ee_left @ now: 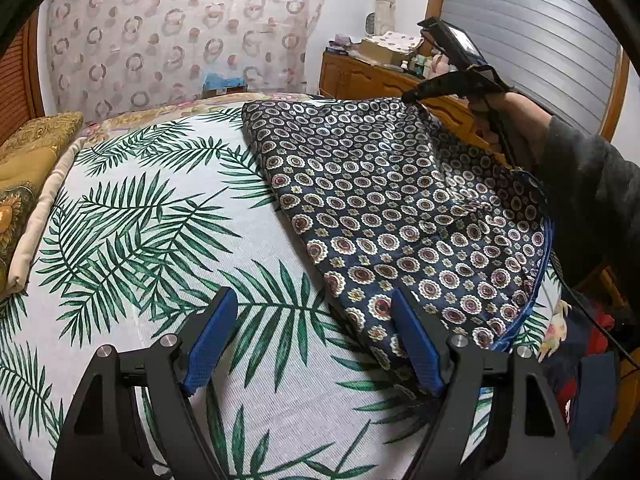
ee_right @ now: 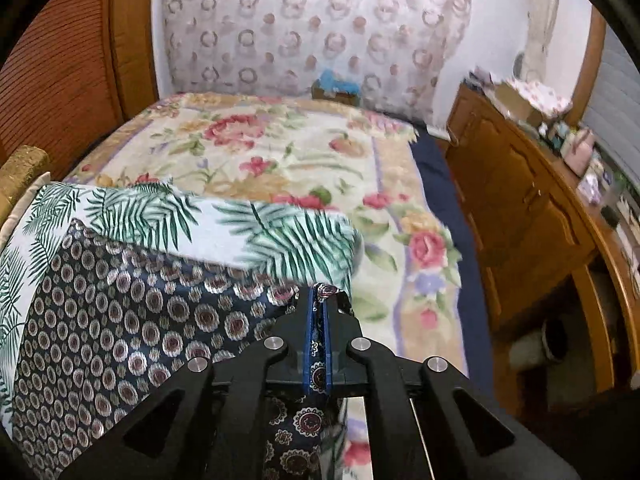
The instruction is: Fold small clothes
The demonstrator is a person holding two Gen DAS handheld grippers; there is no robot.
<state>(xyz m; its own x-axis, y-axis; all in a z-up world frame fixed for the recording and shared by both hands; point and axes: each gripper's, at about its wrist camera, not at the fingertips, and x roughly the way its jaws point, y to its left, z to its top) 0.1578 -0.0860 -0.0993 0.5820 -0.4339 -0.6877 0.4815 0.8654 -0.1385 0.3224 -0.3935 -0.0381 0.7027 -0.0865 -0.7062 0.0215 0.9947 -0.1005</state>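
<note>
A dark blue garment with a ring-and-flower print (ee_left: 384,208) lies on the palm-leaf cloth (ee_left: 168,216) on the bed. My left gripper (ee_left: 314,304) is open, low over the cloth, with its right finger (ee_left: 416,344) at the garment's near edge. My right gripper (ee_left: 412,96) shows in the left wrist view, lifting the garment's far right corner. In the right wrist view it (ee_right: 318,300) is shut on a fold of the garment (ee_right: 120,320), which hangs down to the left.
A floral bedspread (ee_right: 280,152) covers the far part of the bed. A wooden dresser (ee_right: 520,208) with clutter stands to the right. Gold cushions (ee_left: 28,168) lie at the left edge. A patterned curtain (ee_left: 180,32) hangs behind.
</note>
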